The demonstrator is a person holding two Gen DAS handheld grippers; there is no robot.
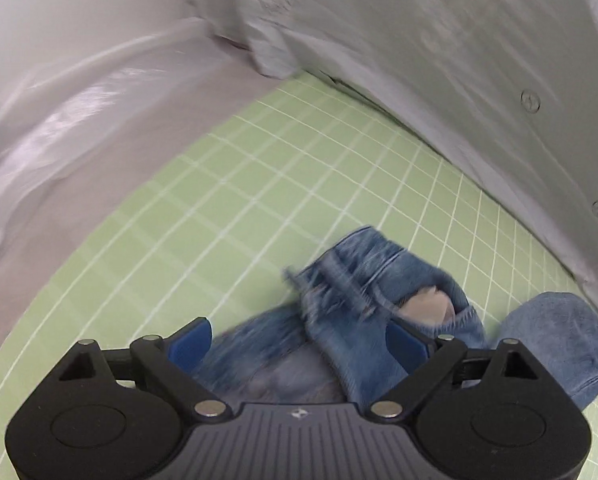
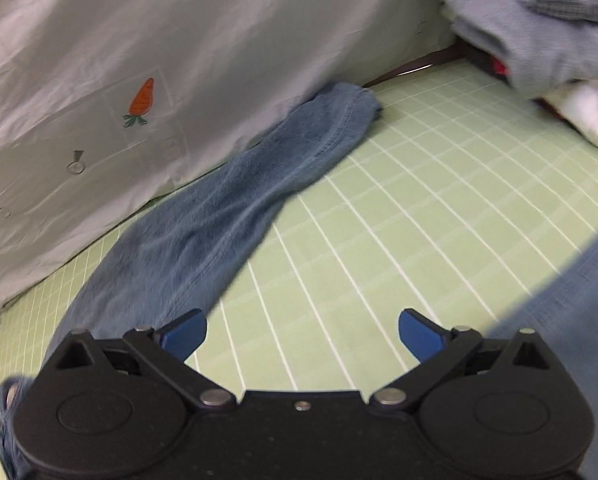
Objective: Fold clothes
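Note:
Blue jeans point(image 1: 359, 300) lie crumpled on the green grid mat point(image 1: 219, 220), waistband up, with pale pocket lining showing. My left gripper point(image 1: 299, 338) hovers right over them, open. Denim lies under and between its blue pads, but the pads do not press on it. One jeans leg point(image 2: 227, 208) stretches across the mat point(image 2: 419, 200) toward the far edge. My right gripper point(image 2: 303, 330) is open above bare mat beside that leg, with nothing between its fingers. More blurred denim point(image 2: 571, 320) fills the right edge of the right wrist view.
A pale grey buttoned shirt point(image 2: 139, 40) with an embroidered carrot point(image 2: 142, 98) lies along the mat's far side, also in the left wrist view as the shirt point(image 1: 459, 60). A pile of folded clothes point(image 2: 539, 40) sits at the far right. A shiny white cover point(image 1: 79, 100) borders the mat.

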